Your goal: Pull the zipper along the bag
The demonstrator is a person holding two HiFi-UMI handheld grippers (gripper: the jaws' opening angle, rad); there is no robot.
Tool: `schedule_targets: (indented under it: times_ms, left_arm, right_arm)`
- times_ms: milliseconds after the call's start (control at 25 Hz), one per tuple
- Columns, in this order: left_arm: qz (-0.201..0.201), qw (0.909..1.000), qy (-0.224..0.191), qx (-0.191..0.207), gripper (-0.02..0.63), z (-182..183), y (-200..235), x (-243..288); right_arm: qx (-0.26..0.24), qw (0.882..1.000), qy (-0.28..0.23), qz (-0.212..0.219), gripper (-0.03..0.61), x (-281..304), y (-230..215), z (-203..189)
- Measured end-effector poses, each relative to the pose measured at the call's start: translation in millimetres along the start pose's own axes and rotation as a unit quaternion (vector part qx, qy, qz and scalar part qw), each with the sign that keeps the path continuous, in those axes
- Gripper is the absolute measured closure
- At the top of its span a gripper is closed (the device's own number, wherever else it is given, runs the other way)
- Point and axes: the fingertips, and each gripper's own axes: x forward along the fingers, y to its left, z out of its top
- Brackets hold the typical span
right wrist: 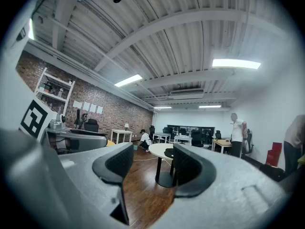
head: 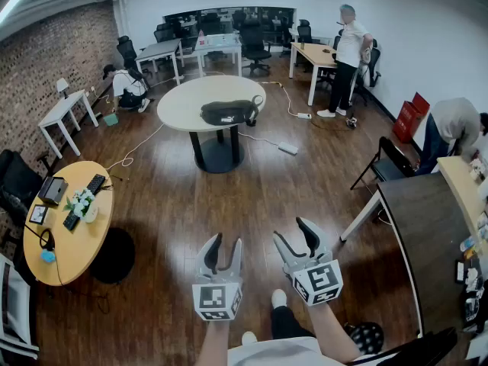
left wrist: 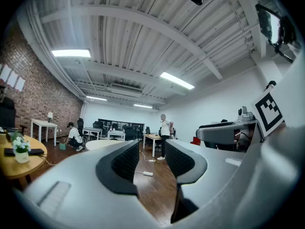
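Note:
A black bag (head: 229,113) lies on a round beige table (head: 183,105) far across the room, well out of reach of both grippers. My left gripper (head: 226,244) is held low over the wooden floor near the person's body, open and empty. Beside it, my right gripper (head: 292,232) is open wide with nothing between its fingers. In the right gripper view the bag (right wrist: 167,152) shows small on the table (right wrist: 157,149), past the gripper (right wrist: 148,162). In the left gripper view only the floor and distant room show between the gripper's (left wrist: 152,152) fingers.
A round yellow table (head: 30,258) with a keyboard and plant stands at the left. At the right are a dark table (head: 427,219) and a folding chair (head: 385,162). A power strip (head: 288,149) and cables lie on the floor. Three people are in the room, one standing (head: 347,52).

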Motion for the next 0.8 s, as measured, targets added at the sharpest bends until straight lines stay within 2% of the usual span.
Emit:
schedule_targets:
  times_ms: [240,560,680,800]
  left_arm:
    - [-0.004,0.9999,0.003,0.013,0.425,-1.7,9.2,97.8]
    - [0.023,0.9990,-0.016,0.033,0.426,22.5,17.5,226.6]
    - [0.034,0.9986,-0.008,0.040,0.428,14.7,22.6,256.9]
    - [0.035,0.9988,0.016,0.030,0.431,-1.3,25.2,283.2]
  right_arm:
    - [0.013,1.000,-0.007,0.002,0.337,67.7,-64.2,-8.5]
    - [-0.004,0.998,-0.052,0.033,0.339,164.0,-153.3,26.9]
    - [0.005,0.998,-0.041,0.041,0.339,189.7,-174.9,10.8]
    - [0.027,0.998,-0.014,0.048,0.339,211.3,-193.4,-13.5]
